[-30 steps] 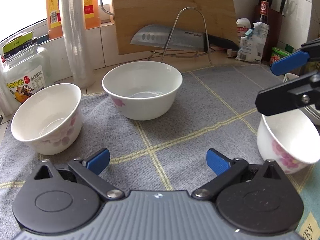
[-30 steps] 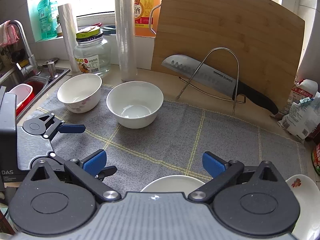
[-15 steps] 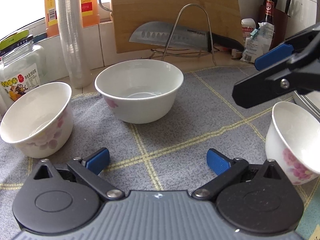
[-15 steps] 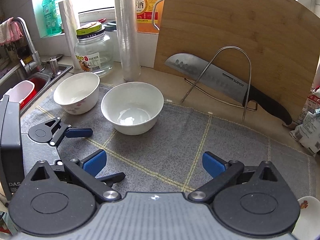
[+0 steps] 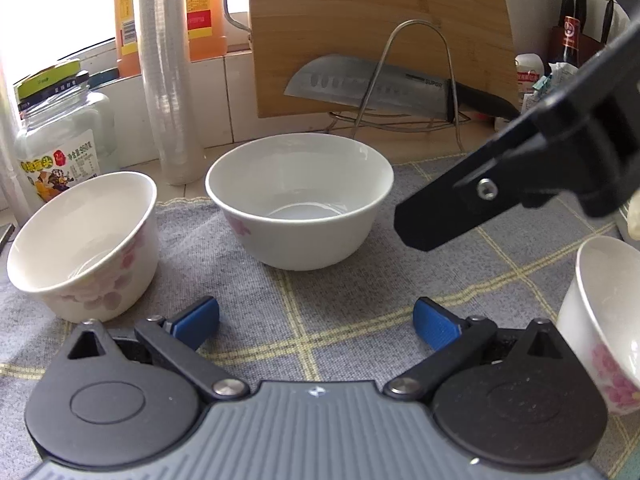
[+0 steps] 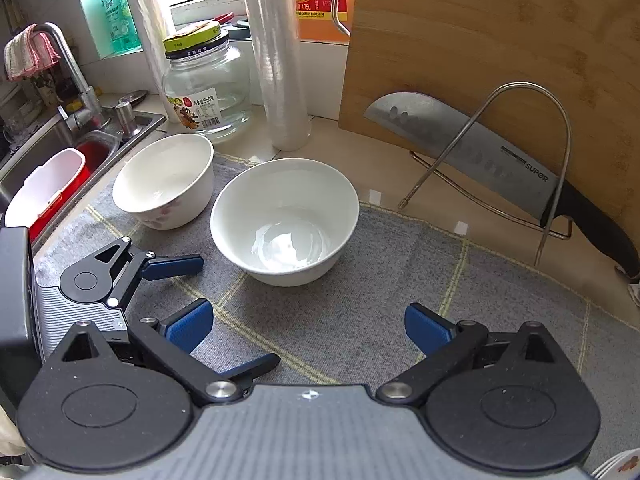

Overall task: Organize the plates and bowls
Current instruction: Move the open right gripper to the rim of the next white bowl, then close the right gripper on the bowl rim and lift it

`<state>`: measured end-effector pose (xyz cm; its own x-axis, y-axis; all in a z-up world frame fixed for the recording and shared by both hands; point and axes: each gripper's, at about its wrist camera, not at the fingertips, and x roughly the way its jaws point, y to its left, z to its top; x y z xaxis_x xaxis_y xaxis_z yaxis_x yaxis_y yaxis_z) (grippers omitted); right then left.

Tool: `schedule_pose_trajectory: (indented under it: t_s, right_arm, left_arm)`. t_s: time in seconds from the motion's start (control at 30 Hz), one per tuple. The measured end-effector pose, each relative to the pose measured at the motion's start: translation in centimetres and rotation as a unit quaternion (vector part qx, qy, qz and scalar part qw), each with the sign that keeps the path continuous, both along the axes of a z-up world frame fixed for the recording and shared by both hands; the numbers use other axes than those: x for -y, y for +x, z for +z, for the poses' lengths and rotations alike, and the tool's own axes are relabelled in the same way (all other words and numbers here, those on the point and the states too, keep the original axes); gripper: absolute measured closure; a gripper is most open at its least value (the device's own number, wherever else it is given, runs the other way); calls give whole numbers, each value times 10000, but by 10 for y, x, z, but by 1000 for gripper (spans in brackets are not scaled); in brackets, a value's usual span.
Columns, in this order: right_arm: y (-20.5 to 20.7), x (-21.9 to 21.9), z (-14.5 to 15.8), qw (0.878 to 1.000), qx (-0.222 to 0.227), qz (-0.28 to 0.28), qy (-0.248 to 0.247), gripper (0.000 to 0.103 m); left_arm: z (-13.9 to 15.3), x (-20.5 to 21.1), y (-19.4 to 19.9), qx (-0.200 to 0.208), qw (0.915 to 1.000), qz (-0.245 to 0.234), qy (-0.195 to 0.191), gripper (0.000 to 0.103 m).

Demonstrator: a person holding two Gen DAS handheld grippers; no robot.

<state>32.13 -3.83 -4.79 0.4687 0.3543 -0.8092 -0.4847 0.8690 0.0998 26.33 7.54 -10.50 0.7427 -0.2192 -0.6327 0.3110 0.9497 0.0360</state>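
Note:
A wide white bowl (image 5: 300, 200) (image 6: 284, 220) stands on the grey mat (image 5: 360, 280), straight ahead of both grippers. To its left sits a smaller floral bowl (image 5: 80, 244) (image 6: 164, 184). Another floral bowl (image 5: 604, 320) shows at the right edge of the left wrist view. My left gripper (image 5: 316, 322) (image 6: 234, 312) is open and holds nothing, low over the mat a short way before the wide bowl. My right gripper (image 6: 308, 328) is open too, higher up and just right of the left one. One of its fingers (image 5: 480, 200) hangs right of the wide bowl.
A cutting board (image 6: 500, 40) leans at the back behind a wire rack (image 6: 520, 96) that holds a knife (image 6: 460, 148). A glass jar (image 6: 204, 84) and a plastic-wrap roll (image 6: 280, 60) stand behind the bowls. The sink (image 6: 60, 152) lies left. A plate rim (image 6: 616, 468) shows at the bottom right.
My right gripper has moved left and forward toward the wide bowl, leaving the right-hand bowl behind. My left gripper has crept slightly forward. Both stay open.

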Motion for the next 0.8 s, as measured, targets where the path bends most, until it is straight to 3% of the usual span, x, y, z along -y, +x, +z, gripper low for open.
schedule_pose_trajectory:
  t_s: [0.4,0.8]
  right_arm:
    - [43,-14,1,9988,-88,489,44,0]
    - [71,-15,1,9965,-299,758,211,1]
  left_arm:
    - [11,2,15,186,9996,177,-77,1]
    - [15,6,27,379,9991,59,-187,1]
